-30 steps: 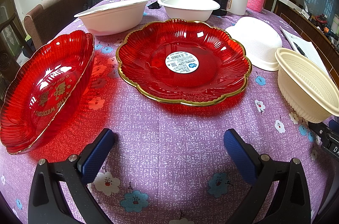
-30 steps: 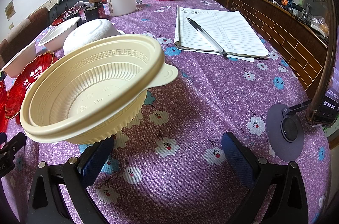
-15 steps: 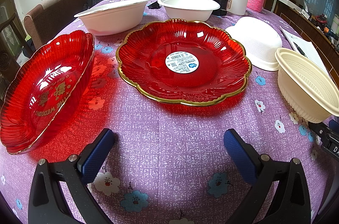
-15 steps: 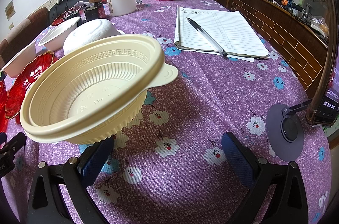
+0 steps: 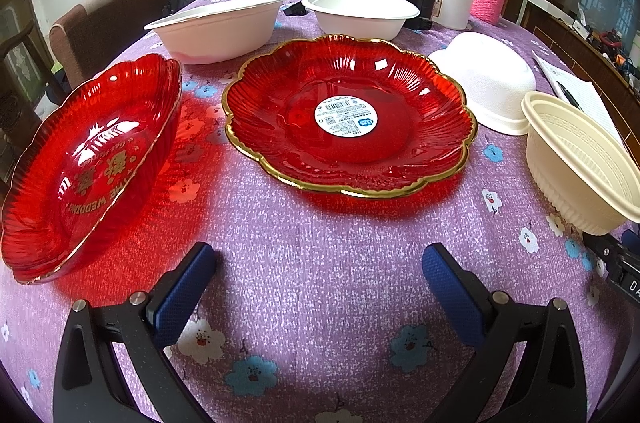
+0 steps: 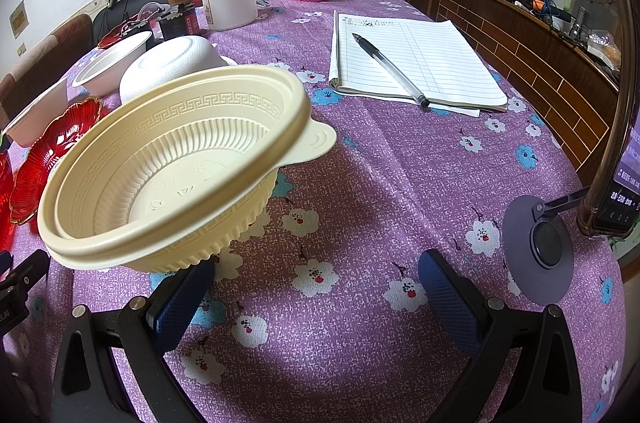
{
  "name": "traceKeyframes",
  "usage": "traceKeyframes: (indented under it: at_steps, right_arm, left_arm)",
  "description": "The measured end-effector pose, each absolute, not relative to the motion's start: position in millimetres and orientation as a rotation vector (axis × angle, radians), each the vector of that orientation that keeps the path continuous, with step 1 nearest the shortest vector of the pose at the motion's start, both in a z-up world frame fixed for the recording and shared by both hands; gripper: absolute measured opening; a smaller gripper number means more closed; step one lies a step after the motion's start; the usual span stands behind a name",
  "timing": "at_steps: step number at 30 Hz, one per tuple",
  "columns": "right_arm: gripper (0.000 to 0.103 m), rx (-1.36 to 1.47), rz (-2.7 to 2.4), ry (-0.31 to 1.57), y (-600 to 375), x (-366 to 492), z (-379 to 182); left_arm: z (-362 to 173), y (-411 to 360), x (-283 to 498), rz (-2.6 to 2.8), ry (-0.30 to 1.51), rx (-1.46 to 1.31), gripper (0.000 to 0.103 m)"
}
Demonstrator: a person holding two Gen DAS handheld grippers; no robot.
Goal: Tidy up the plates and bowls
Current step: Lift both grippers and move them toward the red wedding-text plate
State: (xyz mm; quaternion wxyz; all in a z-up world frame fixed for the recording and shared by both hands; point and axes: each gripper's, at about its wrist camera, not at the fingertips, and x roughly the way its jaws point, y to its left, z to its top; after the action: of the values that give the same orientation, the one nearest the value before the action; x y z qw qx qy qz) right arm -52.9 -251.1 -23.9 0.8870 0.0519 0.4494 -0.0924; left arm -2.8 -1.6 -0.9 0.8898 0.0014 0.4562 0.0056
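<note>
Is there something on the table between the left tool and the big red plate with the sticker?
Nothing visible. Between the open left tool and the red plate with the sticker lies only bare purple tablecloth. The red wedding dish sits off to the left.

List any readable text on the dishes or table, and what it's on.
"THE WEDDING": gold lettering in the red bowl, with gold characters I can't make out.
Round sticker on the red plate: too small.
Notebook heading: blurred.
Phone screen: unreadable.
</note>
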Motion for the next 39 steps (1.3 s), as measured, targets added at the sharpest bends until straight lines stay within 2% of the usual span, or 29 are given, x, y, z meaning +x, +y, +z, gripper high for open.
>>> traceKeyframes:
  at_steps: [22, 25, 29, 39]
  right_arm:
    - [0.102, 0.124, -0.206, 0.994, -237.8, -83.8, -20.2]
    - [0.102, 0.122, -0.222, 0.955, -233.5, -102.0, -12.3]
    - [0.102, 0.110, -0.231, 0.845, -225.7, -133.5, 17.4]
    - [0.102, 0.050, -0.143, 0.407, -181.7, -190.8, 153.1]
  left_arm:
    - [9.3, -1.2, -47.9, -0.107, 1.022, -0.006, 0.103]
    - [31.9, 10.8, -72.5, -0.141, 0.927, -0.075, 0.103]
    - [84.5, 35.7, -126.2, -0.136, 0.663, -0.088, 0.103]
    - [234.4, 159.7, -208.5, 0.136, 0.191, -0.178, 0.103]
